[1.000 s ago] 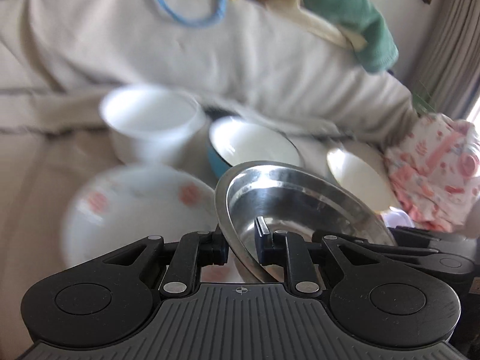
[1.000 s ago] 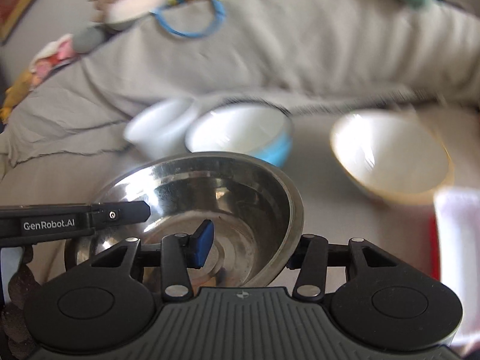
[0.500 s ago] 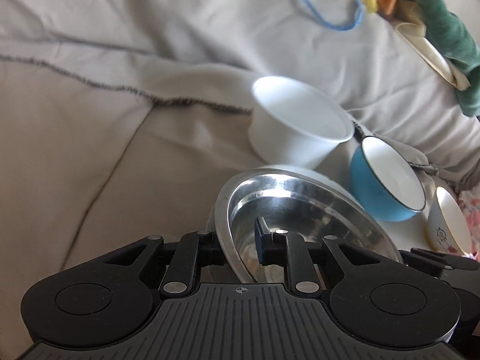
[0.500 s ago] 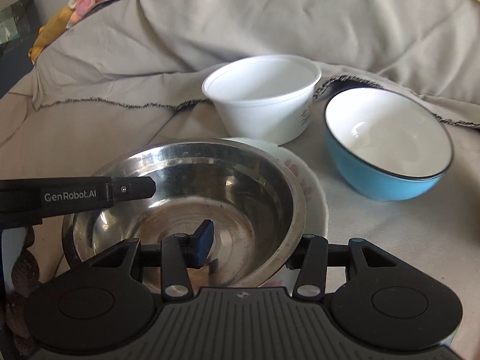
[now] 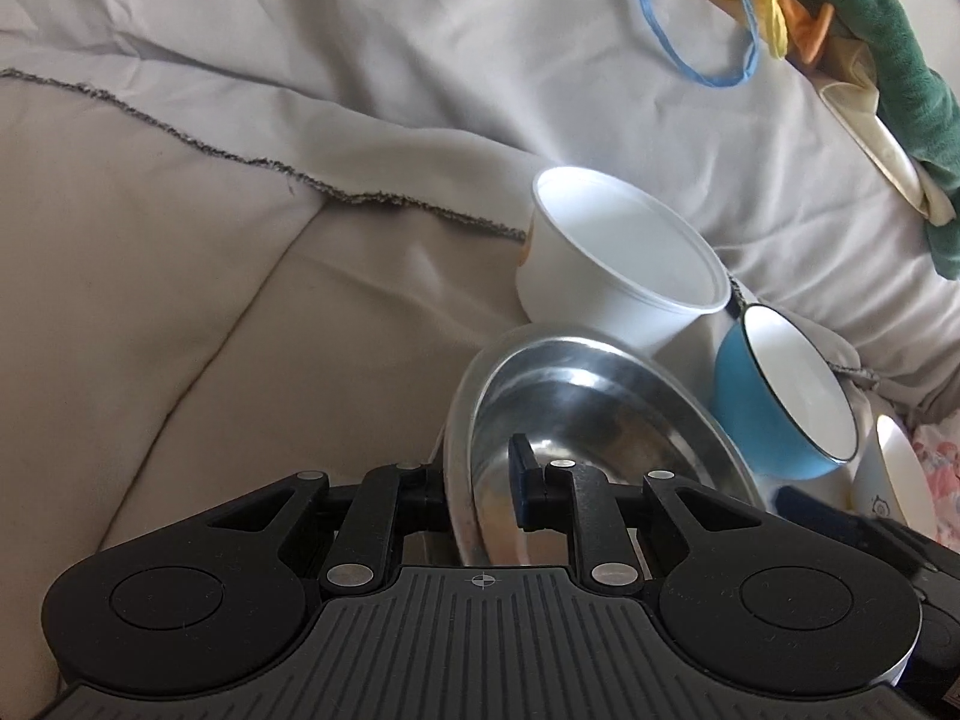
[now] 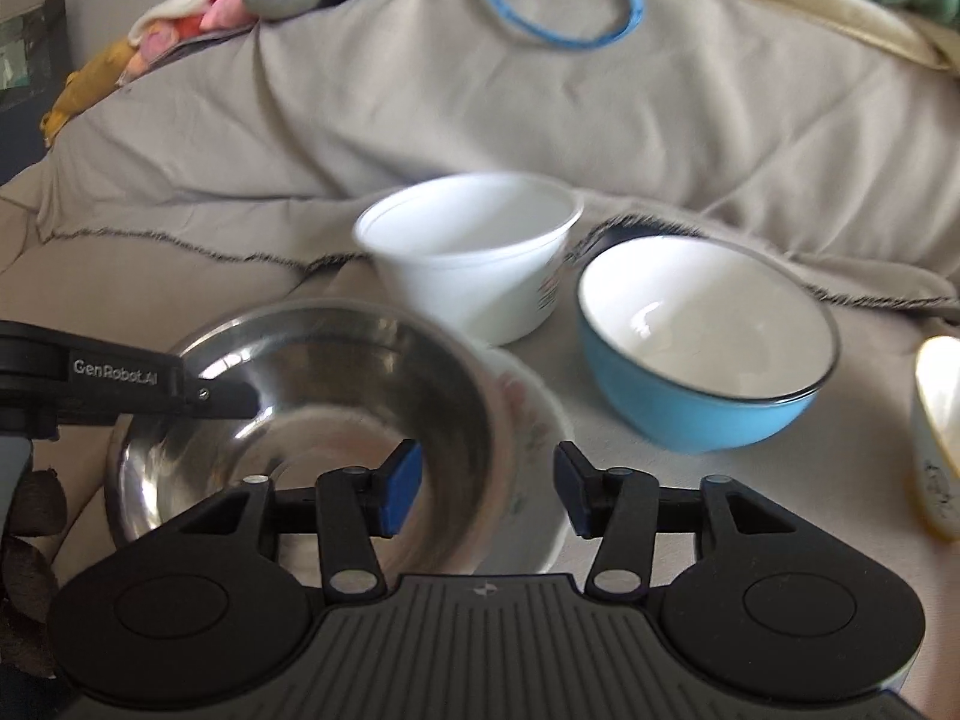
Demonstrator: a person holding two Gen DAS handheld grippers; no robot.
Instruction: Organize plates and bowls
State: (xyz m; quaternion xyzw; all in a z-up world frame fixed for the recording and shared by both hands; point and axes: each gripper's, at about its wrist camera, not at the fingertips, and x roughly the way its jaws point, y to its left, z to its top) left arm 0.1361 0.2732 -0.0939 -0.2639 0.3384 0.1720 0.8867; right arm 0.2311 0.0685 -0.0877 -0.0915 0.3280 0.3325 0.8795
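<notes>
A steel bowl rests on a floral plate on the sofa cover. My left gripper is shut on the steel bowl's left rim; its arm shows in the right wrist view. My right gripper is open, its jaws standing either side of the bowl's right rim. A white tub stands behind, a blue bowl to its right, and a cream bowl at the far right.
A beige cover drapes the sofa seat and back. Toys, a blue cord and a green towel lie on the sofa back. Pink patterned cloth lies at the right edge.
My right gripper has opened and let go of the steel bowl's rim. The bowl now sits on the floral plate. The left gripper still clamps it.
</notes>
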